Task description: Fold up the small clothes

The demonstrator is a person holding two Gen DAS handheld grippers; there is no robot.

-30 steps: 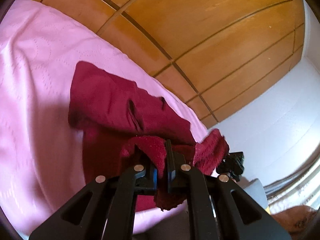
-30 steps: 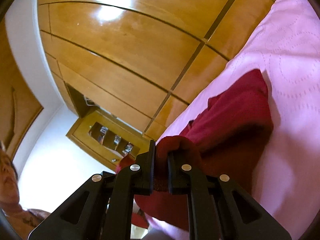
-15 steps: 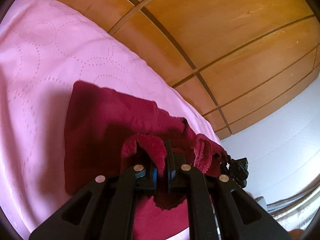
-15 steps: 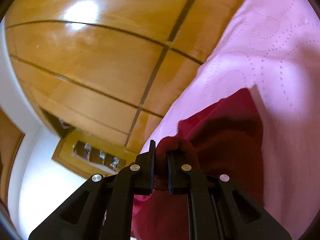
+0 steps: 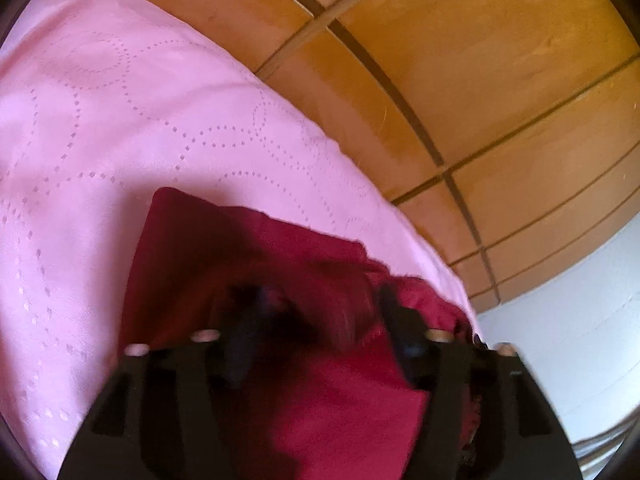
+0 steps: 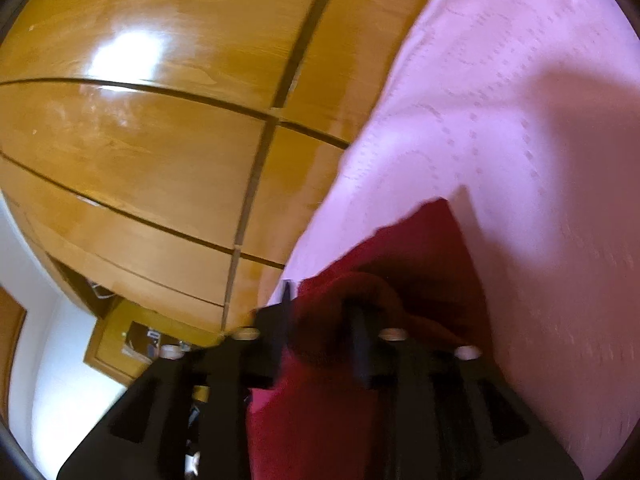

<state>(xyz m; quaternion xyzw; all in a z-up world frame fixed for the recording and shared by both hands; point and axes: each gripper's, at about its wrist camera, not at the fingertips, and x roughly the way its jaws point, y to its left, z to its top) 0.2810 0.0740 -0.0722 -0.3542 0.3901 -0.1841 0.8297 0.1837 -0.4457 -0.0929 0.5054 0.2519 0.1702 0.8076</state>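
Observation:
A dark red garment (image 5: 224,248) lies folded on the pink bedspread (image 5: 120,120), its far edge straight and its near part bunched. My left gripper (image 5: 320,320) hovers low over the near part; its jaws are opening and stand wide apart, with a loose hump of red cloth between them that the pads do not press. In the right wrist view the same garment (image 6: 420,248) ends in a corner on the bedspread (image 6: 520,100). My right gripper (image 6: 322,320) is also opening, with a rounded fold of the cloth loose between its blurred fingers.
A wooden wardrobe (image 5: 480,60) with dark seams stands right behind the bed's far edge and fills the left of the right wrist view (image 6: 160,140). A white wall (image 5: 560,340) is at the right. A small wood-framed niche (image 6: 132,340) shows low on the left.
Both grippers held folds of the red garment shut; now both have let go with their jaws spread. They carried the cloth forward and down, so the garment now lies doubled on the bedspread.

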